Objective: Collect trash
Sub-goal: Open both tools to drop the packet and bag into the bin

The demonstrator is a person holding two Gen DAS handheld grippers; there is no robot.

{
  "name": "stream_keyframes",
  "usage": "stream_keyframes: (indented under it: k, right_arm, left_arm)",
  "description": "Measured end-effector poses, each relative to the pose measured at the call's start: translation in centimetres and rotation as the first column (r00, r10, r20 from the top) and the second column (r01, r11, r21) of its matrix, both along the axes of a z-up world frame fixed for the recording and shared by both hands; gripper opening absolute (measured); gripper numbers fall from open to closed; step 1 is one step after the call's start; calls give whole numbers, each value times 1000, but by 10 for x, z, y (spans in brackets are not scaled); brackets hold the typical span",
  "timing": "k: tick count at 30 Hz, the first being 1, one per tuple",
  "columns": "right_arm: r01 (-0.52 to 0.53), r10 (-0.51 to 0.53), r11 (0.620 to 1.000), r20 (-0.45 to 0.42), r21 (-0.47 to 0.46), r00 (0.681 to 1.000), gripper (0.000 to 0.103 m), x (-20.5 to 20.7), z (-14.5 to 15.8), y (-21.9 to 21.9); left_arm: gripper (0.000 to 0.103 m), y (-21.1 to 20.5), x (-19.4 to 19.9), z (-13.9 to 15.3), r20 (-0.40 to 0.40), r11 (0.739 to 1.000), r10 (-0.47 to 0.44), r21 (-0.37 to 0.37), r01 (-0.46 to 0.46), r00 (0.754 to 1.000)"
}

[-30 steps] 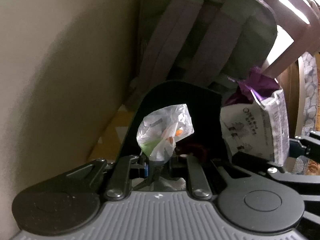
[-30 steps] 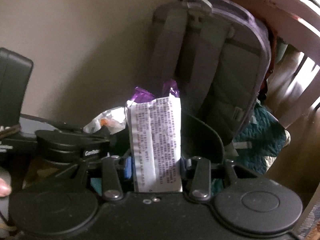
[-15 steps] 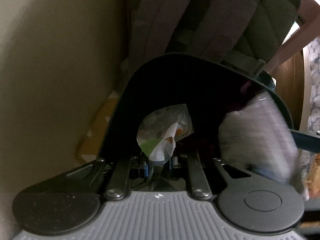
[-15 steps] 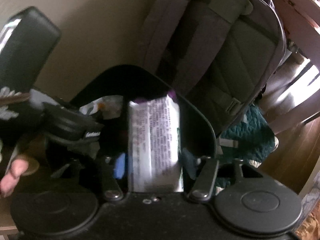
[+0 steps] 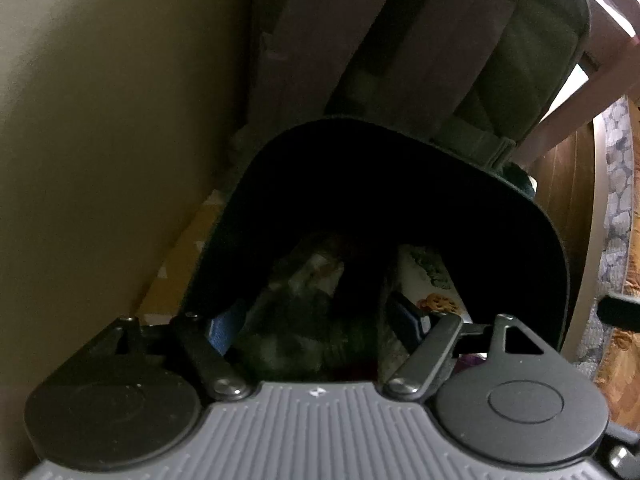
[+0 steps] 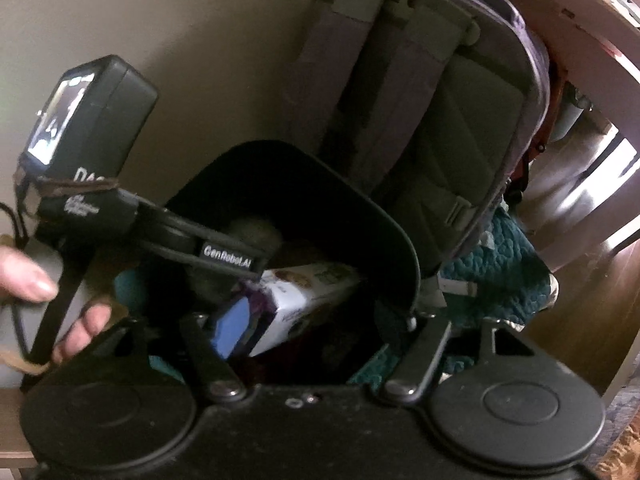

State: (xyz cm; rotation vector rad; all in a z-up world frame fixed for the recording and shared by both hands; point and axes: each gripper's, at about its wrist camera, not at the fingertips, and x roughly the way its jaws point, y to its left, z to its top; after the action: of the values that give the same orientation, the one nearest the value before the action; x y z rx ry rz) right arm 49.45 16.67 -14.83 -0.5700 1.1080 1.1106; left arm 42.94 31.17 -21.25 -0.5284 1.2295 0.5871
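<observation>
A black trash bin [image 5: 400,136] fills both views. My left gripper [image 5: 316,326] reaches into its mouth, jaws opening, pads on nothing. A crumpled clear wrapper [image 5: 316,272] sits blurred and loose below the fingers, inside the bin. Beside it lies a white and purple cookie package [image 5: 432,284]. In the right wrist view that package [image 6: 308,292] lies tilted in the bin [image 6: 360,196]. My right gripper [image 6: 320,332] is over it, jaws opening. One end of the package is by the left blue pad [image 6: 234,328], with no grip from the other side.
A grey backpack [image 6: 420,100] leans against the beige wall [image 5: 100,120] right behind the bin. A teal quilted cloth [image 6: 500,272] lies at the bin's right. A person's hand [image 6: 24,280] holds the left gripper's handle [image 6: 224,256]. Wooden floor [image 5: 568,184] to the right.
Both grippers sank into the bin's mouth and opened. The crumpled wrapper left the left fingers and dropped in. The package tipped over out of the right fingers into the bin.
</observation>
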Motion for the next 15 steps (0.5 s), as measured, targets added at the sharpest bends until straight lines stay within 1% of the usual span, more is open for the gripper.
stream_keyframes:
  k: [3,7,13,15]
  right_arm:
    - [-12,12,999,-6,30,1000,76,-3,13,-16]
    - [-32,32,996,0,83,999,77,-7,31,-39]
    - [-60,60,987,-1,150,998,77,-11,54,-67]
    - [-73,74,982,-1,174,997,77,-14,63,-76]
  left_arm:
    - [77,-7,-9,15,29,1000,8,17,-8,1000]
    - [77,-19,-20,34,62,999,38,33,-40,997]
    - [77,-49,-48,83,137,993,82,72,-93,987]
    - [77,-62,-57,99,156,990,82,102,-99,984]
